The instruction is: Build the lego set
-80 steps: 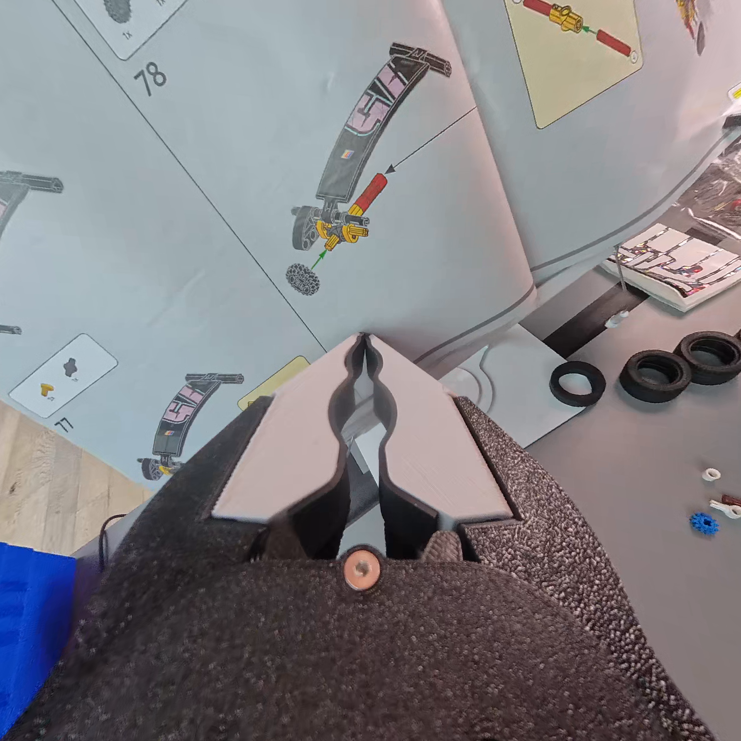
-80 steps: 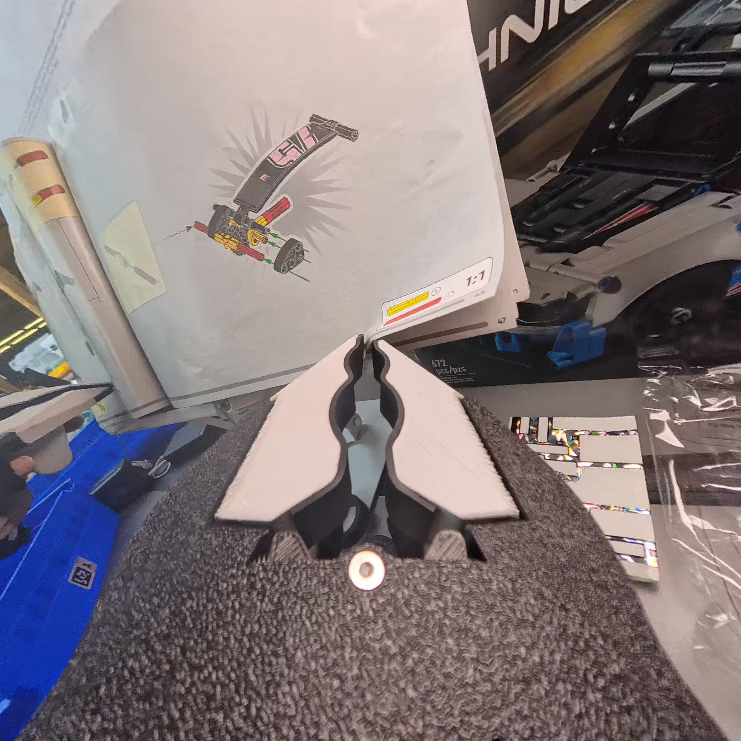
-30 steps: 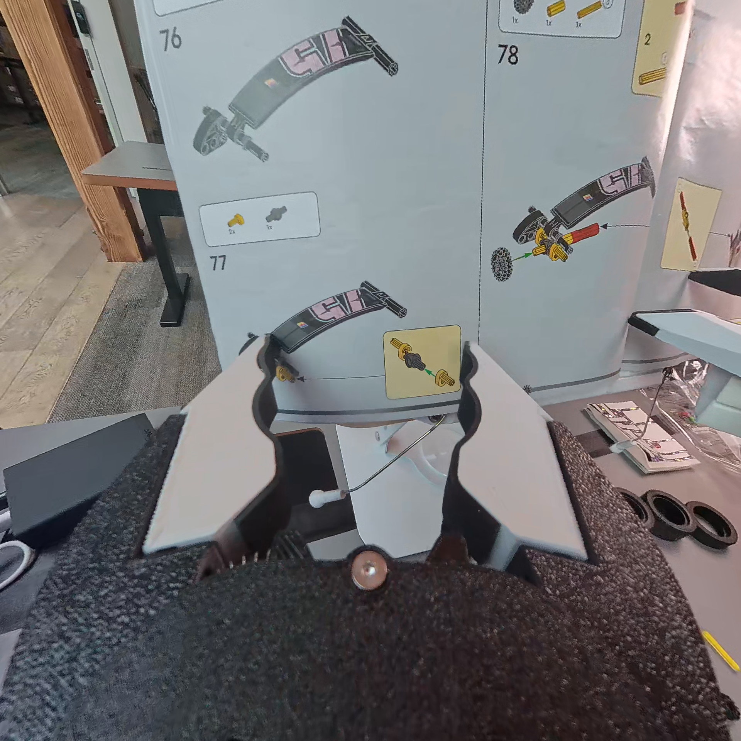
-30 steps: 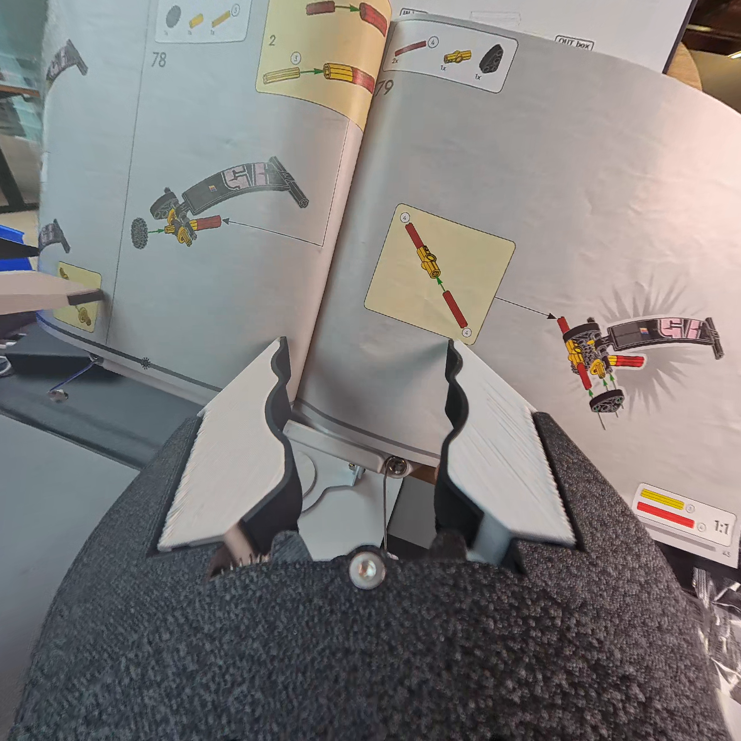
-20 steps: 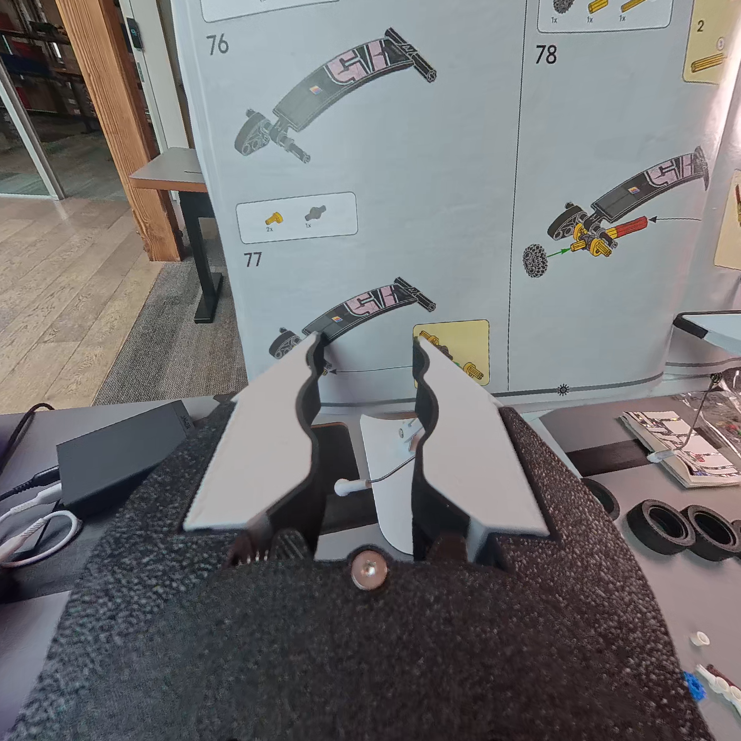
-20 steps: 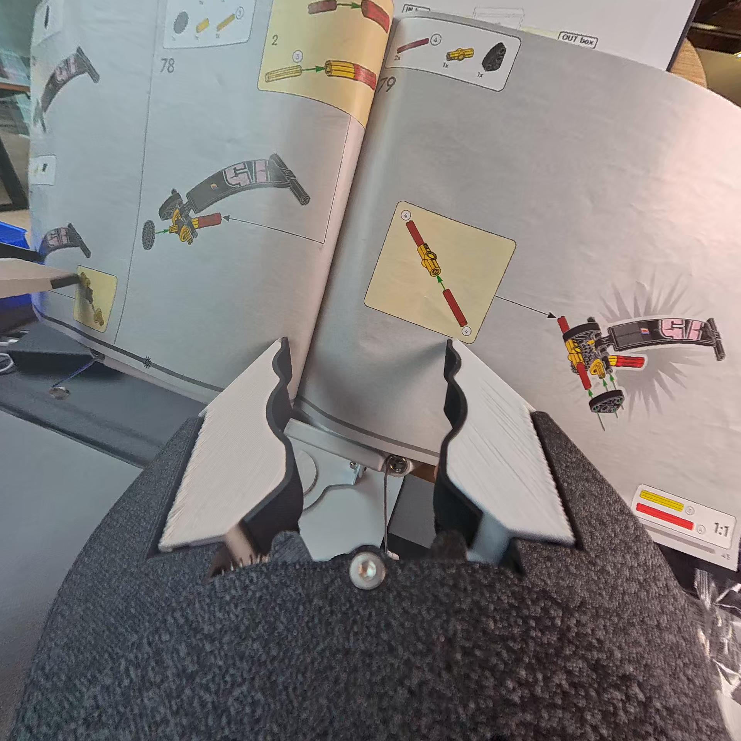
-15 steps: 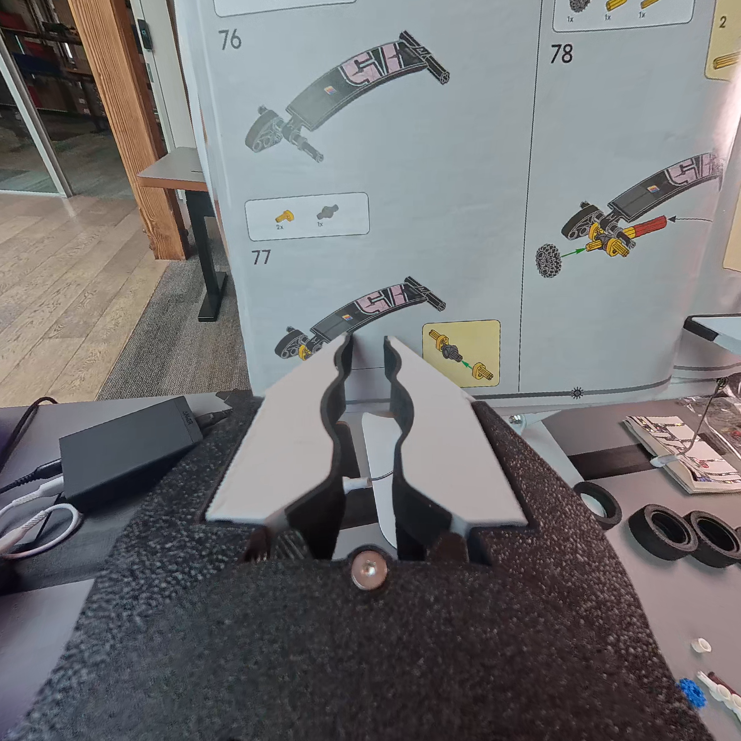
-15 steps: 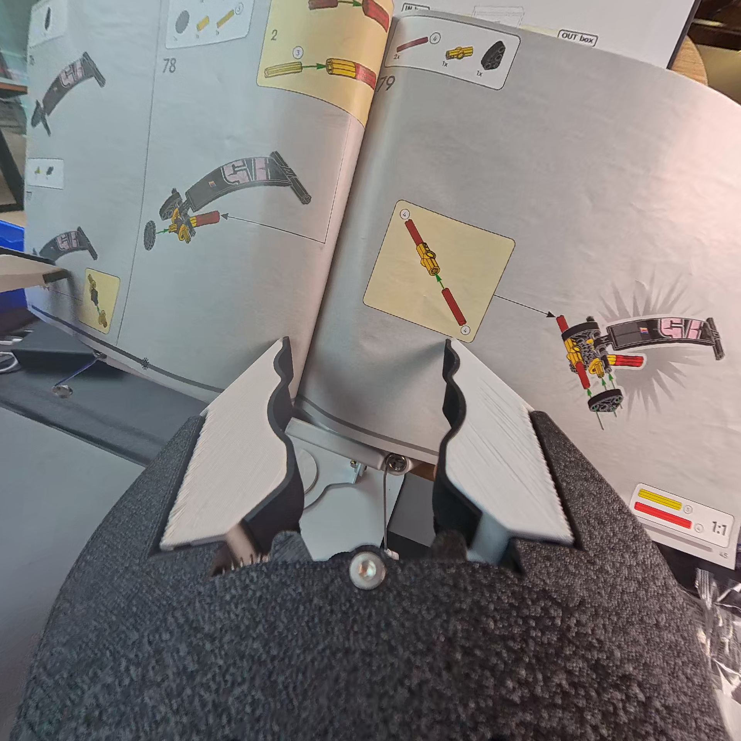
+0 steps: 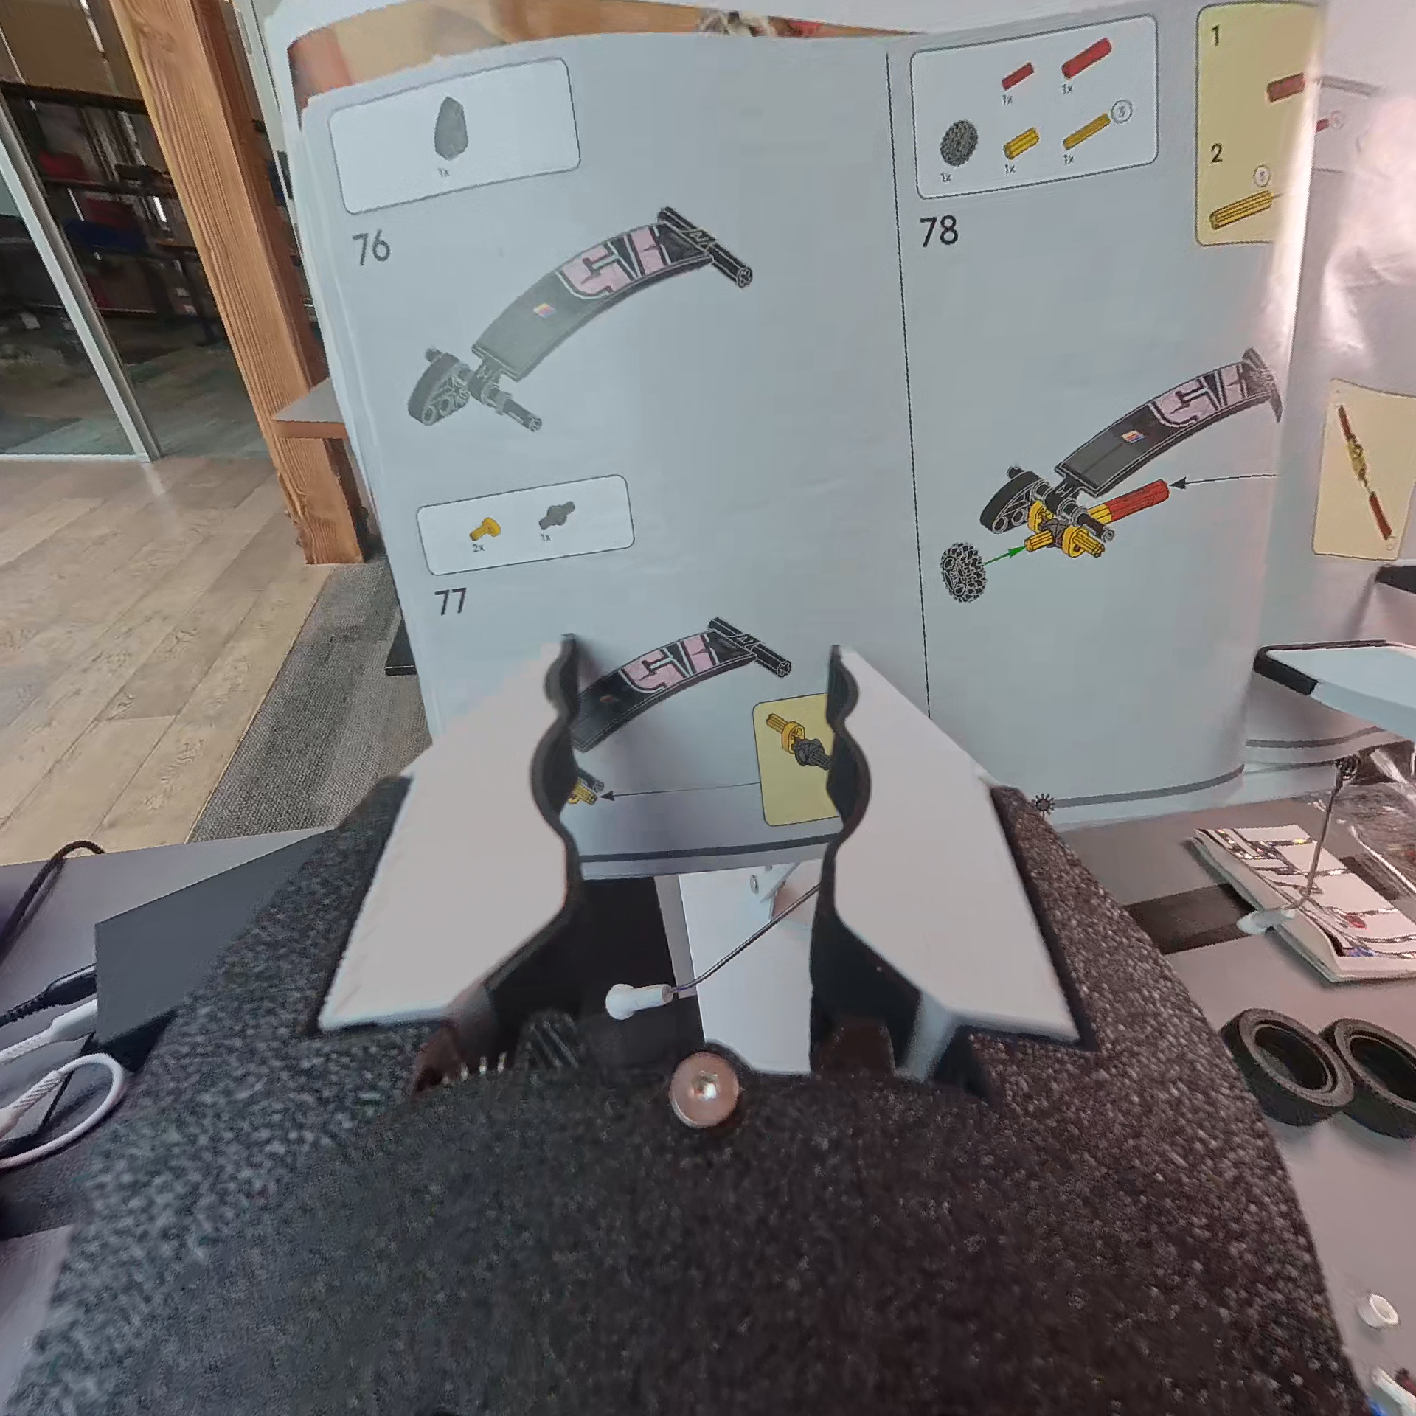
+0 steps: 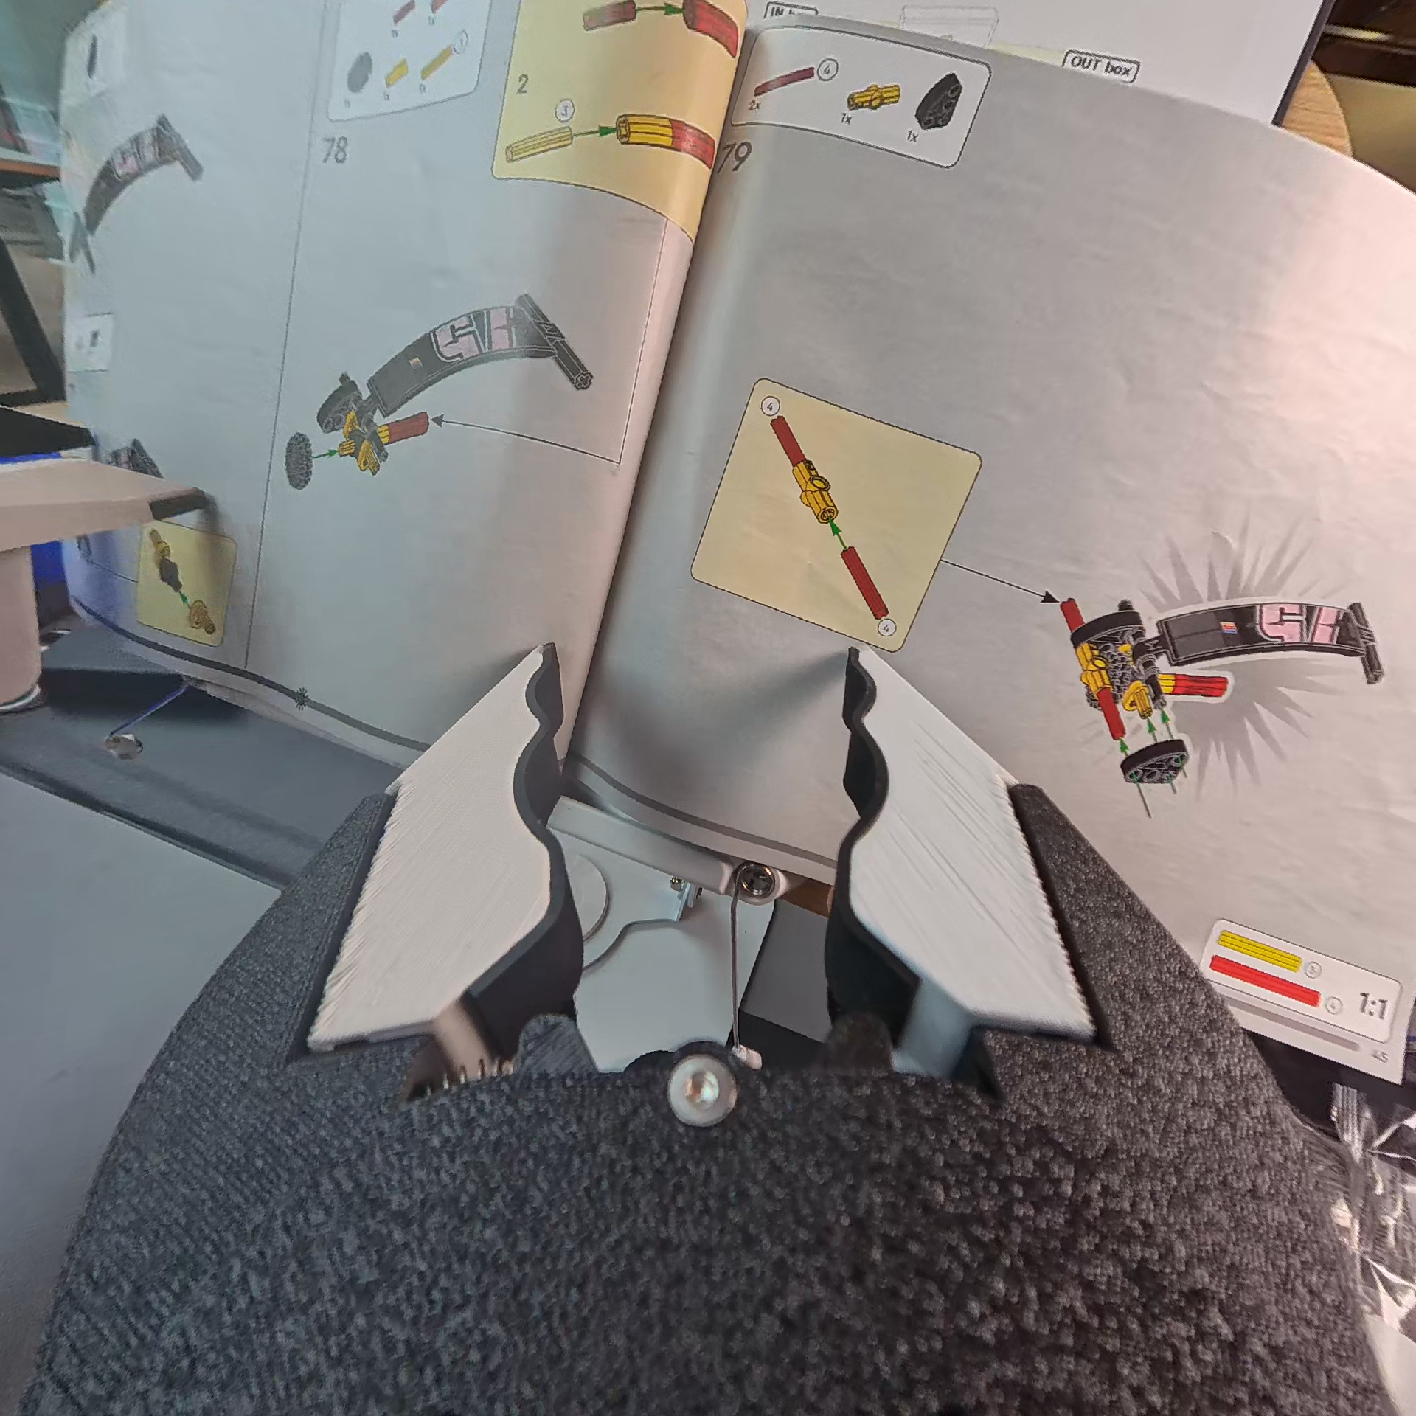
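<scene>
The Lego instruction booklet (image 9: 689, 383) stands open and upright on a white metal stand (image 9: 735, 965). My left gripper (image 9: 701, 655) is open and empty, a little in front of the lower part of the left page. My right gripper (image 10: 701, 653) is open and empty, in front of the booklet (image 10: 996, 345) near its spine and just above the stand (image 10: 651, 919). The right gripper's finger shows at the right edge of the left wrist view (image 9: 1348, 674). The left gripper's finger shows at the left edge of the right wrist view (image 10: 92, 498). No loose brick is held.
Two black tyres (image 9: 1295, 1065) lie on the grey table at the right, behind them a sticker sheet (image 9: 1302, 896). A black power adapter (image 9: 191, 927) and a white cable (image 9: 46, 1103) lie at the left. A wire page holder with a white tip (image 9: 636, 1000) sticks out from the stand. Clear plastic wrap (image 10: 1379, 1149) lies at the far right. My left gripper is the nearer one to the black power adapter (image 9: 191, 927): about 25 centimetres, against 45 centimetres.
My left gripper narrowed almost shut half a second ago and is now wide open again, with nothing in it. My right gripper stayed open and hardly moved.
</scene>
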The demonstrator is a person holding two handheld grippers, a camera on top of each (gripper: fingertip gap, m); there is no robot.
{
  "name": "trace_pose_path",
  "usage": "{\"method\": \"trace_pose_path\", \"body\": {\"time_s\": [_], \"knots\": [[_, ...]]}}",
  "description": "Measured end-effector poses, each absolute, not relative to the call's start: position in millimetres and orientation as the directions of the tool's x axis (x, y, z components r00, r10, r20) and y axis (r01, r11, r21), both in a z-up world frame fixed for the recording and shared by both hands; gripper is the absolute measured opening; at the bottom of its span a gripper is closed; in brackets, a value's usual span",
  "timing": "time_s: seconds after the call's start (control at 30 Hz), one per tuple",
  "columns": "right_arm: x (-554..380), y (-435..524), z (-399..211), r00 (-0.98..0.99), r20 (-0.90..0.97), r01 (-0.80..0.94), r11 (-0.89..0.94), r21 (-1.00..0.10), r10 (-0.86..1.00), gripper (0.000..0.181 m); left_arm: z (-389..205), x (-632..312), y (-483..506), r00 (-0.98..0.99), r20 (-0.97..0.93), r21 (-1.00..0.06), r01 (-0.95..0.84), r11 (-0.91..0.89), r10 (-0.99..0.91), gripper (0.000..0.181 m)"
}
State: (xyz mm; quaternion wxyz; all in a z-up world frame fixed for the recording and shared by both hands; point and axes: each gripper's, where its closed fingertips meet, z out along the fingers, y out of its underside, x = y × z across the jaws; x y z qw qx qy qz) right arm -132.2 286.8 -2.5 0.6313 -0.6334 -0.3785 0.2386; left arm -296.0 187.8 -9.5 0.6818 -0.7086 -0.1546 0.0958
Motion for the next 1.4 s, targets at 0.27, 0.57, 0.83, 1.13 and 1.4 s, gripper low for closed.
{"method": "trace_pose_path", "body": {"time_s": [0.27, 0.57, 0.83, 1.13, 1.4], "knots": [[-131.2, 286.7, -2.7, 0.591, 0.179, 0.184, 0.084, -0.979, 0.786, 0.07, 1.7, -289.5, 180.9, 0.932, 0.097, -0.995, 0.079, 0.064, 0.349, 0.053], [-131.2, 287.3, -3.0, 0.593, 0.175, 0.18, 0.083, -0.98, 0.786, 0.07, -6.8, -298.0, 196.1, 0.921, 0.073, -0.994, 0.098, -0.045, 0.383, 0.089], [-131.1, 286.9, -3.5, 0.59, 0.177, 0.186, 0.081, -0.979, 0.788, 0.07, 7.7, -290.5, 180.6, 0.927, 0.074, -0.997, 0.071, 0.021, 0.368, 0.004], [-130.1, 287.9, -3.7, 0.582, 0.19, 0.202, 0.085, -0.976, 0.791, 0.067, 64.5, -218.3, 162.0, 0.963, -0.004, -0.976, -0.063, 0.21, 0.268, 0.009], [-125.2, 285.2, -2.7, 0.49, 0.19, 0.196, 0.105, -0.975, 0.851, 0.063, 85.0, -112.8, 166.8, 0.995, -0.096, -0.956, -0.102, 0.275, 0.033, 0.008]]}}
